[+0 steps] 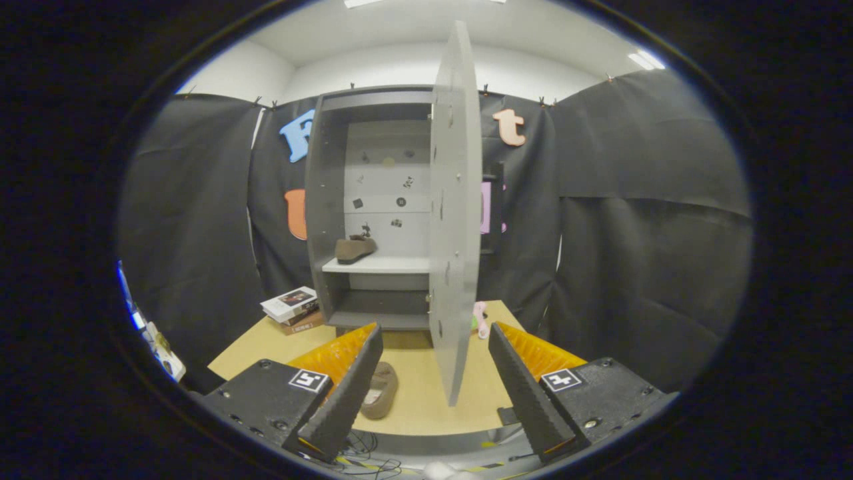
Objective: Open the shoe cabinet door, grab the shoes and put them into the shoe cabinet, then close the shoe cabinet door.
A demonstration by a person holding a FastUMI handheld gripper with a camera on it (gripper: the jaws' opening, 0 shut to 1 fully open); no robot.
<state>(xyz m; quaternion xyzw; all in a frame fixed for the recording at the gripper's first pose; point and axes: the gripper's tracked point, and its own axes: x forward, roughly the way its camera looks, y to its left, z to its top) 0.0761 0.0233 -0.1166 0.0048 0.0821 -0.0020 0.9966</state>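
The gripper (433, 347) is held wide open, empty. One shoe (381, 390) is seen lengthwise on the table (266, 340), between the fingers, pointing toward the cabinet (333, 200); another (354, 248) lies crosswise on its shelf, door (456, 213) open.

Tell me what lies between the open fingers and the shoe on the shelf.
In the gripper view: bare tabletop, then the cabinet's lower edge below the shoe.

We saw the pale wooden surface (413, 393) carrying a grey shoe cabinet (373, 200) at its far edge, stacked books (292, 308) at the far left corner, and one brown shoe (381, 390) near the front edge.

A second shoe (354, 248) sat on the cabinet's white shelf (380, 265).
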